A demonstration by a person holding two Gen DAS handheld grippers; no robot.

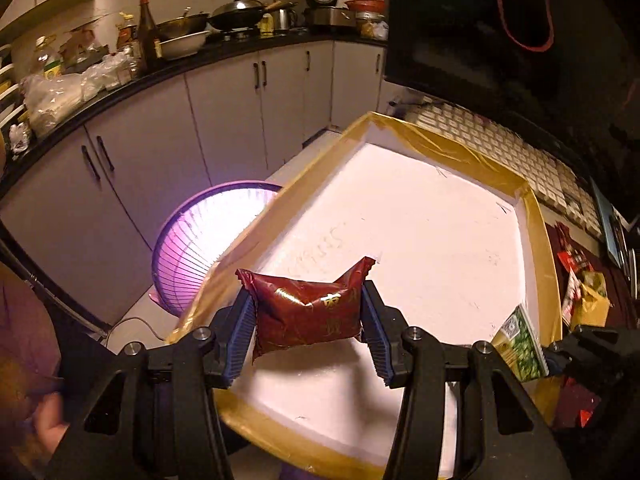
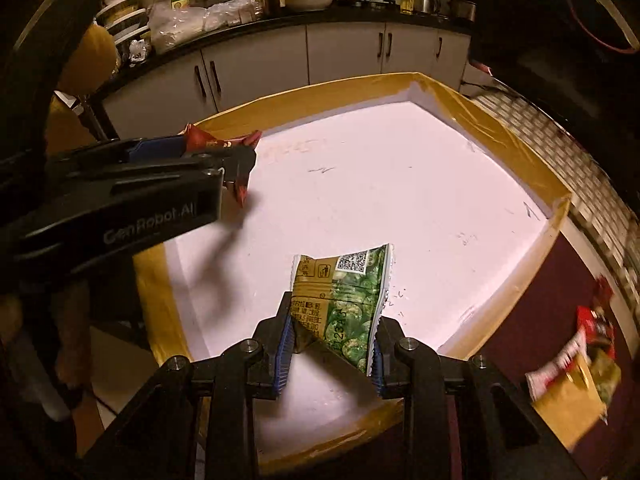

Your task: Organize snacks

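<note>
While both tongs hang over the white tray [image 1: 420,208], each has a snack pinched. Left tongs [image 1: 308,320]: jaws part-closed w/ blue pads pressing both short sides of a dark red packet [image 1: 308,308], which is puffed like a pillow and held clear of the tray floor, near the tray's left rim. Right tongs [image 2: 330,344]: jaws narrower, clamped on the lower end of a green packet [image 2: 344,292], its top w/ the QR code sticking up and forward over the tray's near part.

Handling, my read: both look light, air-filled foil/plastic, so soft, crinkly, prob slippery. Red one bulges between the pads, so squeeze too hard and contents may crush or the seal pop; mid-body grip across the width seems ok. Green one creases at the grip, i.e. thin film; holding by body rather than the crimped edge is safer vs slipping.

Outward from the tray: more packets [image 2: 576,364] lie on the dark worktop [image 2: 520,328] just beside its right rim, a keyboard [image 1: 500,140] sits past its far-right edge, and a purple basket [image 1: 200,240] sits beyond its left rim.
</note>
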